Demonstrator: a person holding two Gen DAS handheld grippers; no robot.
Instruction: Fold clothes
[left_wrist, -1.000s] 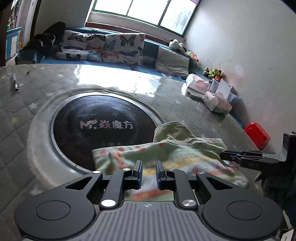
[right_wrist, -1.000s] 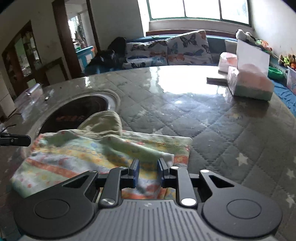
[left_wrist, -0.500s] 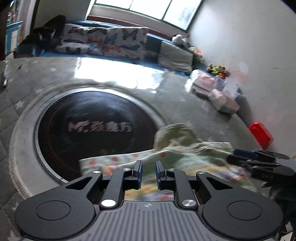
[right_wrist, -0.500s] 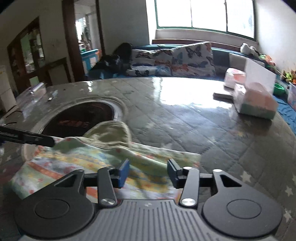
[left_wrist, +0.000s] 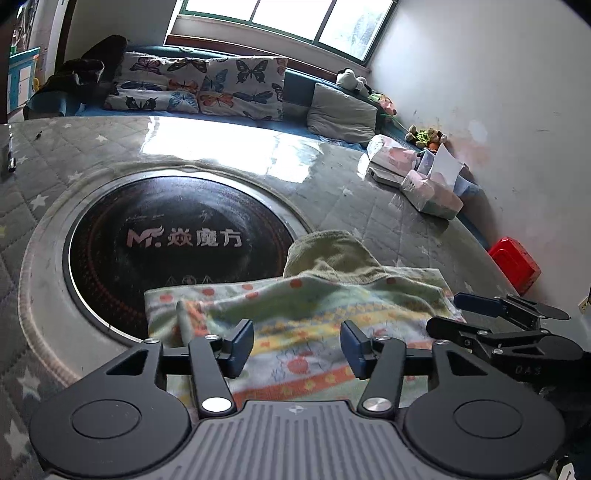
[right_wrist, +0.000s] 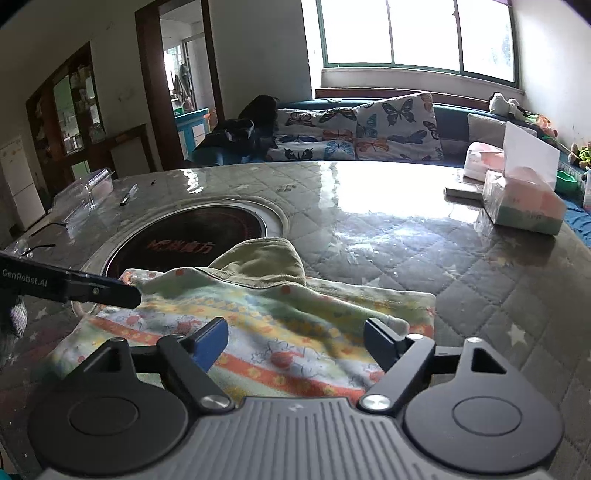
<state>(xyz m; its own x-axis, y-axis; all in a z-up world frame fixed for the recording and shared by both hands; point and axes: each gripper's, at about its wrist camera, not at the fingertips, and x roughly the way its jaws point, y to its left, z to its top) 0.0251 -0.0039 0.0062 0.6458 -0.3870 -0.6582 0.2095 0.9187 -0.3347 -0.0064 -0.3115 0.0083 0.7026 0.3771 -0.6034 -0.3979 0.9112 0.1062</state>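
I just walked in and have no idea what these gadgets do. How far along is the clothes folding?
The patterned garment already lies doubled over in a flat stack on the table, partly over the round black hob. Nothing is in hand: the left gripper and right gripper have just been opening, fingers clear of the cloth. An olive-green part sticks out at the far edge, so perhaps another fold remains.

The folded garment (left_wrist: 317, 314) lies on the worktop (right_wrist: 369, 236), its far edge overlapping the round cooktop (left_wrist: 177, 236) set into it. Tissue packs (right_wrist: 517, 206) sit at the worktop's far right, a pen (right_wrist: 127, 195) at far left, and cushions (right_wrist: 354, 129) line the bench behind.
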